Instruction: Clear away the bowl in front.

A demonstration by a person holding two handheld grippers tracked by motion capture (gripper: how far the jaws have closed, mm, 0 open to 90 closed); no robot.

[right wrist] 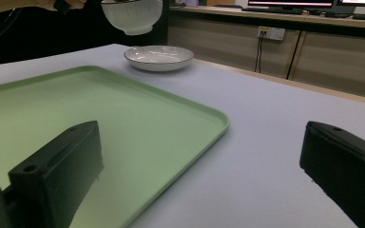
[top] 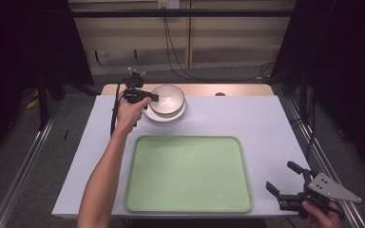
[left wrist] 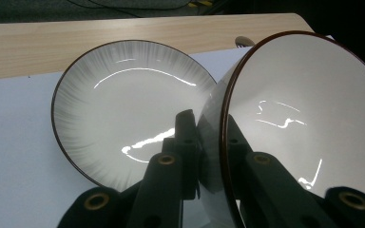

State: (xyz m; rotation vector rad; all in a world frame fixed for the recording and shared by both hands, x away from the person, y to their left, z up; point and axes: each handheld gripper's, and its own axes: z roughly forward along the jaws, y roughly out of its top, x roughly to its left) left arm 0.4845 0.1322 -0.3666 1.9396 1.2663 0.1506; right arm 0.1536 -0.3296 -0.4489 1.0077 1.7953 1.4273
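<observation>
left gripper: the left gripper (left wrist: 209, 142) is clamped on the rim of the bowl (left wrist: 304, 118), one jaw outside the wall, one inside. Seen from the high view it sits at about 11 o'clock on the table, at the far edge.

bowl: white with a dark rim, empty. In the right gripper view the bowl (right wrist: 132, 15) hangs in the air above the plate, clear of it, so it's lifted, not resting.

plate: the plate (left wrist: 128, 109) is flat on the table just under and beside the bowl, white with fine grey streaks round the edge and a dark rim, nothing on it. In the high view it peeks out around the bowl at roughly 11 to 12 o'clock.

right gripper: the right gripper (top: 285, 183) has its jaws wide apart with nothing between them, and it's parked at about 4 o'clock, near the table's front corner, well apart from the bowl.

tray: the green tray (top: 138, 199) takes up the middle and near part of the table, empty.

table: the pale table (top: 266, 123) has a wooden strip along the far edge.

in the way: the tray lies between the two grippers.
</observation>
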